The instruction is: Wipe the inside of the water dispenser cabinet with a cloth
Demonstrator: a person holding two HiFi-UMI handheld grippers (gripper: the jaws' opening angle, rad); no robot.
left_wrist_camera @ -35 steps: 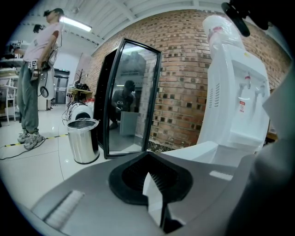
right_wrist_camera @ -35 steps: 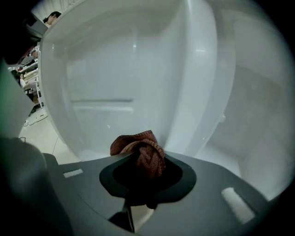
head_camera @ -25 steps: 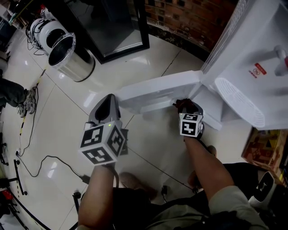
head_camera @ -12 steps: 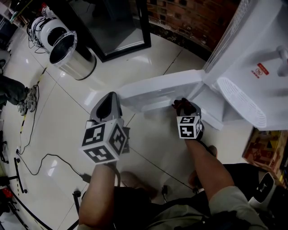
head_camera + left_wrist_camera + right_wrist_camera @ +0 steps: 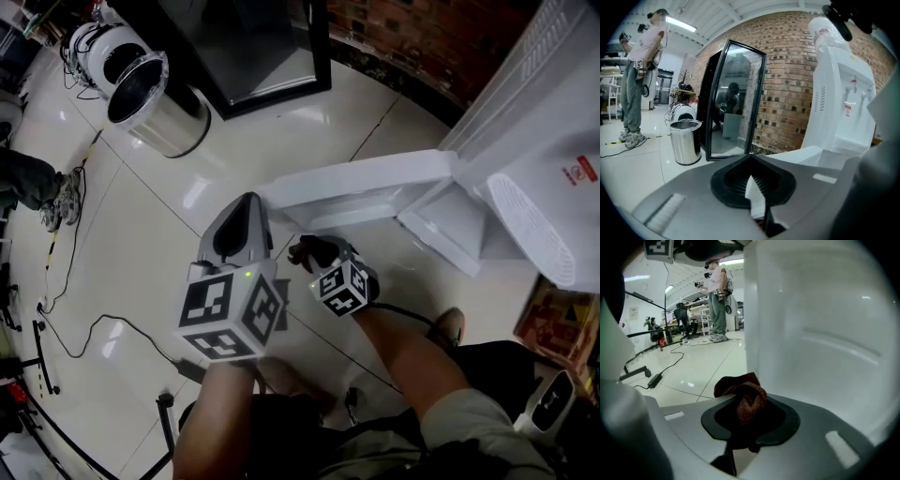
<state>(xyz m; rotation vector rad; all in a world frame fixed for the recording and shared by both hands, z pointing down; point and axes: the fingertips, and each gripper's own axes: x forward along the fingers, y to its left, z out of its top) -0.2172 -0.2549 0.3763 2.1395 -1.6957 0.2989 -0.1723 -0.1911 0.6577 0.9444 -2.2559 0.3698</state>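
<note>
The white water dispenser (image 5: 553, 159) stands at the right of the head view, its low cabinet door (image 5: 361, 190) swung open toward the left. My right gripper (image 5: 314, 255) is shut on a bunched dark red-brown cloth (image 5: 743, 397), just in front of the door's outer end and apart from the cabinet opening (image 5: 448, 232). In the right gripper view the white door panel (image 5: 820, 329) fills the right side, close behind the cloth. My left gripper (image 5: 239, 223) hangs to the left of the door, jaws shut with nothing between them (image 5: 752, 185).
A steel bin (image 5: 155, 101) and a black-framed glass panel (image 5: 258, 47) stand on the pale tiled floor at the back left, before a brick wall (image 5: 412, 33). Cables (image 5: 89, 328) trail over the floor at the left. Another person (image 5: 640, 79) stands far off.
My right gripper has swung left and toward me with the cloth, away from the cabinet opening, and has rolled. The left gripper has stayed put.
</note>
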